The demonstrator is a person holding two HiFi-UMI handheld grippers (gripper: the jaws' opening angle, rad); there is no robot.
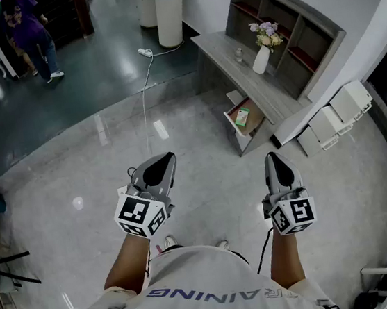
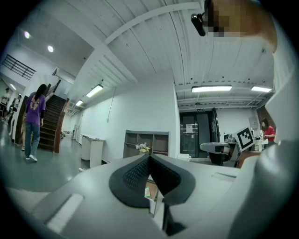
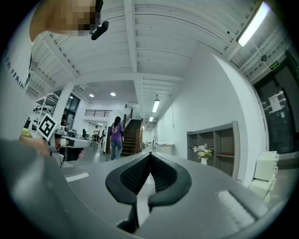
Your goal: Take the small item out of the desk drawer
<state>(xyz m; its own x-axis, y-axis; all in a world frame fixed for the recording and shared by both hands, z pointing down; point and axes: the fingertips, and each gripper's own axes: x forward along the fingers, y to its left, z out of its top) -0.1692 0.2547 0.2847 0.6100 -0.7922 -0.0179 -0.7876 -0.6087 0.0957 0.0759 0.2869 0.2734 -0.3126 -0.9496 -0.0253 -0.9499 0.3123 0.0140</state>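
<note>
The small item [image 1: 242, 117], a green-and-white packet as far as the head view lets one tell, lies in the drawer [image 1: 232, 123], which stands pulled out from the front of the desk [image 1: 227, 59]. On the desk's top, above the drawer, stands a white vase [image 1: 261, 60] with flowers. Both tools hang over the floor well in front of the desk, far from the drawer: the left gripper [image 1: 169, 159] has its jaws pressed together with nothing between them (its own view shows the tips meeting), and the right gripper [image 1: 271, 156] is likewise closed and empty. White boxes [image 1: 336, 115] sit just beside the desk's near end.
</note>
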